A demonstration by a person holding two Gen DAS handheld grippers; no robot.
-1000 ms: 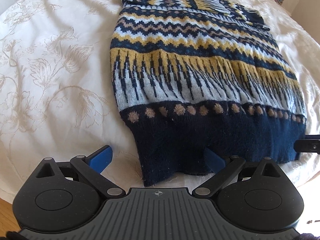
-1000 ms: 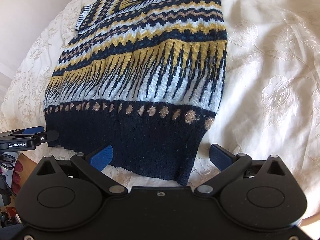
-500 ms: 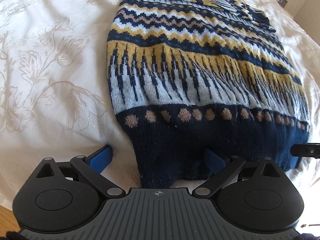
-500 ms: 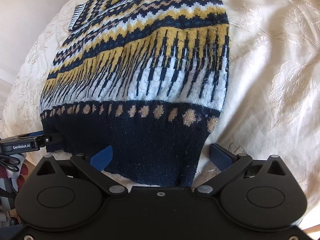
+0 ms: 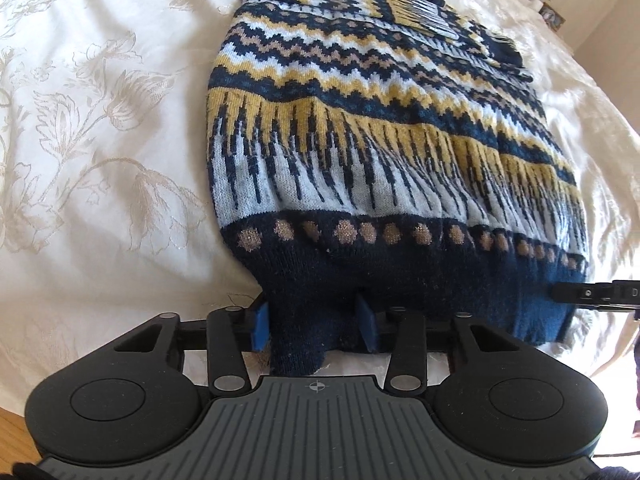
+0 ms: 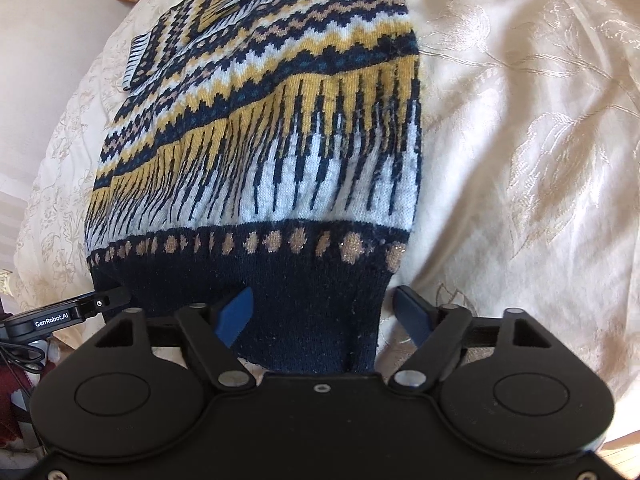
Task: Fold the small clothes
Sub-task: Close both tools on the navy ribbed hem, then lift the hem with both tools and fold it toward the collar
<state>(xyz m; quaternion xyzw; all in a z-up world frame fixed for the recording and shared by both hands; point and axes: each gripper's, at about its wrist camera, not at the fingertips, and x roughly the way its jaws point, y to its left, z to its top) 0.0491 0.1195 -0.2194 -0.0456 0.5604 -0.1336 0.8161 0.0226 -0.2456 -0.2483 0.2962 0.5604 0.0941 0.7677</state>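
Knitted sweater (image 5: 384,128) hem — left gripper (image 5: 316,330) jaws clamp it; right gripper (image 6: 324,314) jaws straddle it, parted.

Knitted sweater (image 5: 384,152): navy hem band with a row of tan dots; above it pale blue-white ground with navy vertical streaks, mustard-yellow fringe motif, then zigzag bands in navy, yellow, white and tan. Bedspread (image 5: 100,140): cream with beige floral outline pattern. Left gripper (image 5: 316,328) and right gripper (image 6: 324,312): black bodies, blue finger pads.
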